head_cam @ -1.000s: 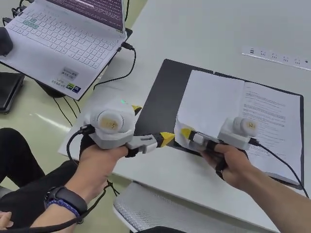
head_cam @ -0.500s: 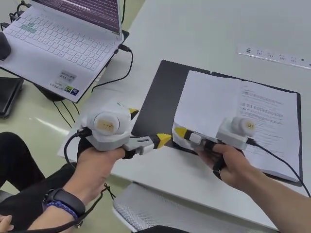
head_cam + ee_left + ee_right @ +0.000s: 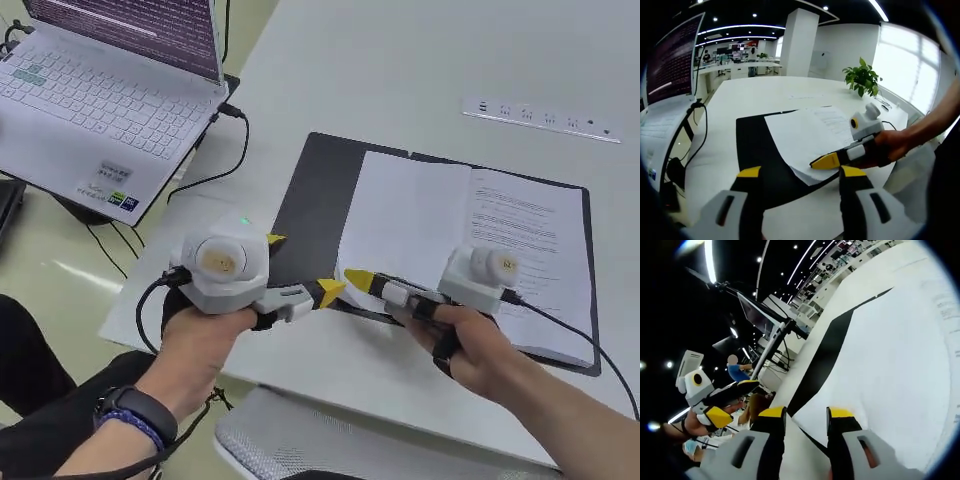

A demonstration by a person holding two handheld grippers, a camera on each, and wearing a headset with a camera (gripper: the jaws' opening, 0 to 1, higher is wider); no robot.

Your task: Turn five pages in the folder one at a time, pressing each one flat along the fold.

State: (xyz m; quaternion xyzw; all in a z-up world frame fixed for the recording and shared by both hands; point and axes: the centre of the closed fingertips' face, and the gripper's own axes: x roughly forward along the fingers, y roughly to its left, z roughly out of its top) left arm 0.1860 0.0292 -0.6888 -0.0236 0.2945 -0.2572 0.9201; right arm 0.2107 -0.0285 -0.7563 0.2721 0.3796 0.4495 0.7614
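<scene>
A black folder (image 3: 310,200) lies open on the white table (image 3: 400,70), with a printed page (image 3: 530,250) on its right half. A blank white page (image 3: 400,220) curves over the middle, its near-left corner raised. My right gripper (image 3: 358,279) is at that corner. In the right gripper view its jaws (image 3: 806,414) stand a little apart, and the page (image 3: 880,365) edge runs between them over the black cover (image 3: 825,360). My left gripper (image 3: 302,266) is open at the folder's near-left edge and holds nothing. The left gripper view (image 3: 800,172) shows the page (image 3: 800,135) and the right gripper (image 3: 824,161).
A white laptop (image 3: 100,100) sits at the far left, with a black cable (image 3: 225,160) running toward the folder. A power strip (image 3: 540,118) lies beyond the folder. The table's near edge (image 3: 330,375) runs just below both hands.
The whole picture has shifted as the head moved. Both grippers and the raised page corner keep about the same places relative to the folder.
</scene>
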